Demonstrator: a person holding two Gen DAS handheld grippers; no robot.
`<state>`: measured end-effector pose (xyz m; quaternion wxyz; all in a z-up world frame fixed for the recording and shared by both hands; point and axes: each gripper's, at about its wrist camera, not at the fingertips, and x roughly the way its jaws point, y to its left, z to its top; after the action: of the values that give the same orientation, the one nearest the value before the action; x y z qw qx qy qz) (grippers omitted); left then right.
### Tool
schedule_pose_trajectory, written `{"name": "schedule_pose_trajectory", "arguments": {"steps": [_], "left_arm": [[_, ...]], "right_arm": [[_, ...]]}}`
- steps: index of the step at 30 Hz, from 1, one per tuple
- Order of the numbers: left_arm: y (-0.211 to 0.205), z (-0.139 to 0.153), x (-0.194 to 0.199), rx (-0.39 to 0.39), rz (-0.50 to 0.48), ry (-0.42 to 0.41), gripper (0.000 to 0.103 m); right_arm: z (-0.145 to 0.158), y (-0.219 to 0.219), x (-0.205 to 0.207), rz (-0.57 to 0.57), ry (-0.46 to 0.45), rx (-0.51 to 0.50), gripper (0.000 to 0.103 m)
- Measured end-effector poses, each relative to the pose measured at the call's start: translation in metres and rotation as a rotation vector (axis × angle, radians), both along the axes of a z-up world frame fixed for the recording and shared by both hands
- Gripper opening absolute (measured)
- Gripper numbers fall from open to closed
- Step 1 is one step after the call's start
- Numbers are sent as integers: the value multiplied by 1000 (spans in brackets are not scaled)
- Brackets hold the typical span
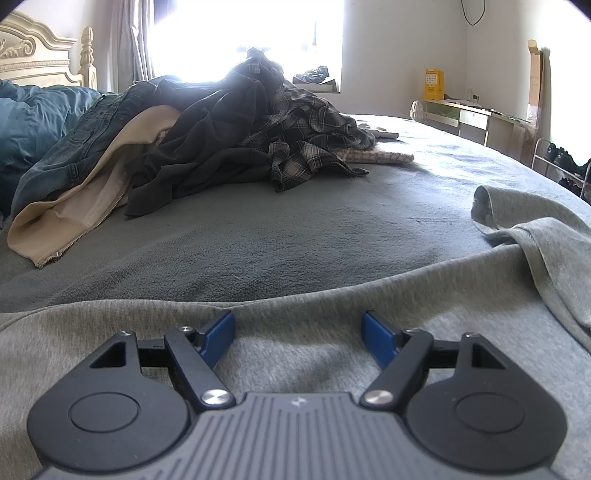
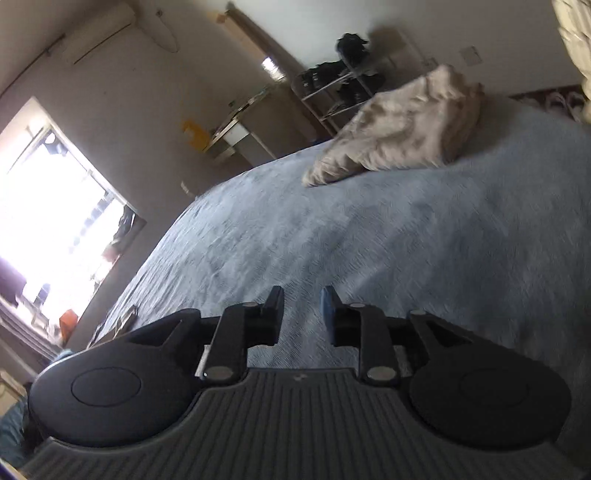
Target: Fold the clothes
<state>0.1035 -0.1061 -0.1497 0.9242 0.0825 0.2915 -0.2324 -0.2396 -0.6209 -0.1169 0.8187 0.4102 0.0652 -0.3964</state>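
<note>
A light grey sweatshirt (image 1: 295, 332) lies spread on the grey bed cover (image 1: 295, 229), one sleeve (image 1: 524, 236) folded in at the right. My left gripper (image 1: 298, 325) hovers low over its near part, open wide with nothing between its blue pads. Farther back sits a heap of clothes (image 1: 207, 140): jeans, a beige zip jacket, a dark garment and a plaid shirt. In the tilted, blurred right wrist view, my right gripper (image 2: 302, 306) stands open by a narrow gap above the bare bed cover (image 2: 369, 240), holding nothing. A crumpled beige cloth (image 2: 399, 125) lies beyond it.
A blue duvet (image 1: 33, 118) and cream headboard (image 1: 37, 55) are at the far left. A desk (image 1: 472, 118) with a yellow box, a cardboard piece and a shoe rack (image 1: 561, 162) stand by the right wall. A bright window (image 1: 243, 33) lies beyond the bed.
</note>
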Motion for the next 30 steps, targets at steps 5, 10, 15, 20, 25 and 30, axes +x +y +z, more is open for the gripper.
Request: {"name": "schedule_pose_trajectory", "arguments": {"steps": [5, 10, 15, 20, 25, 30], "left_arm": [[0, 0, 0, 2, 0, 0, 77], [0, 1, 0, 4, -1, 0, 78], [-1, 0, 0, 6, -1, -2, 78], [-1, 0, 0, 6, -1, -5, 78], [0, 0, -1, 4, -1, -9, 79], [0, 0, 1, -3, -1, -4, 79]], "right_arm": [[12, -16, 104, 453, 25, -21, 47], [-5, -42, 222, 730, 108, -6, 55], [-29, -76, 282, 755, 197, 52, 58], [-26, -63, 285, 849, 212, 26, 36], [-15, -39, 277, 812, 285, -120, 4], [-27, -57, 273, 725, 258, -80, 7]]}}
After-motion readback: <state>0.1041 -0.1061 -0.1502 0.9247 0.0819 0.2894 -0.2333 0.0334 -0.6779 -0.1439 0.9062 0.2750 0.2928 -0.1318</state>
